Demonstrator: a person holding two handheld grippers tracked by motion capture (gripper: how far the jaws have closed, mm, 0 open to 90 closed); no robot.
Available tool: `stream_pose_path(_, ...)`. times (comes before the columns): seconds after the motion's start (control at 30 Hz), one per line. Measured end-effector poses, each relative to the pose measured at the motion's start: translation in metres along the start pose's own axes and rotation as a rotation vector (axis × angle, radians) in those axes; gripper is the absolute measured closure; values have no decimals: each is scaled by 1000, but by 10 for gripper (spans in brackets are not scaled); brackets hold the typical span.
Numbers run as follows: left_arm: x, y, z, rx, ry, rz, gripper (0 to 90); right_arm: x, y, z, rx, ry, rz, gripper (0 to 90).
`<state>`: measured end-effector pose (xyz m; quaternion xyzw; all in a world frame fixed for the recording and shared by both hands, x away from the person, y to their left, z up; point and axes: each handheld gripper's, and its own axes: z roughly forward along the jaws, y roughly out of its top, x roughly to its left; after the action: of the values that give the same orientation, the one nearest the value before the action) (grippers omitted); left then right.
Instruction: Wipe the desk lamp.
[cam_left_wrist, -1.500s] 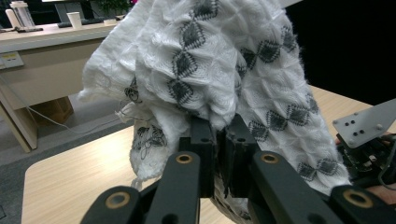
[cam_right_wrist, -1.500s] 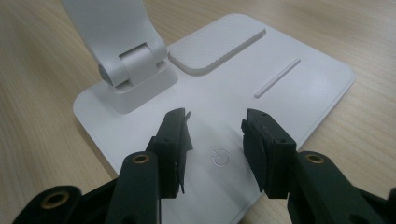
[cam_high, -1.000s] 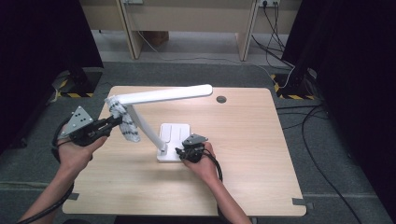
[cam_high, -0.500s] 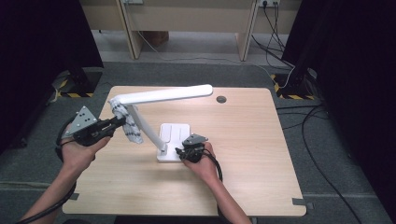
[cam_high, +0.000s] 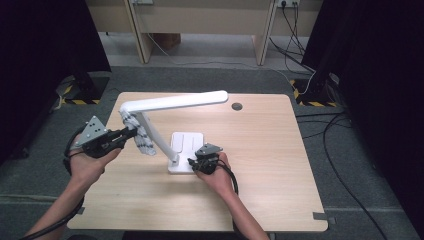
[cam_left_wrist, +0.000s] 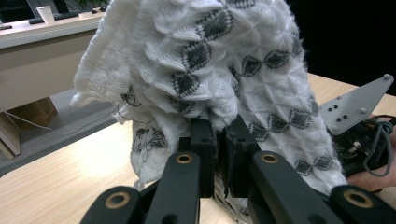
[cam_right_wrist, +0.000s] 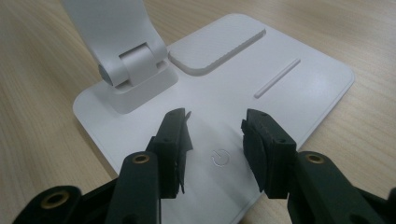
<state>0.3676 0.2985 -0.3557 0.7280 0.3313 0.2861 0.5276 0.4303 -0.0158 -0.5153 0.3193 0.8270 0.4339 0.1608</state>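
left tongs clamped on a white knit cloth w/ grey diamond pattern, jaws together w/ fabric pinched between. in the left gripper view the cloth bunches up right over the jaw tips. cloth hangs against the upright arm of a white desk lamp, just under the elbow where the long head bar goes off to the right. lamp base sits flat on the wooden table, near centre. right tongs at the near edge of the base, jaws apart, nothing between. right gripper view: tips hover over the base plate, power symbol between them, hinge just beyond. person's hands come in from bottom.
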Motion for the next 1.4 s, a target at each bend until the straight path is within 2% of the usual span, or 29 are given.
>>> stream_pose_path(1.4, -6, -19, 13, 38, -24, -15, 841, 0, 0, 0, 2, -1, -1, 596)
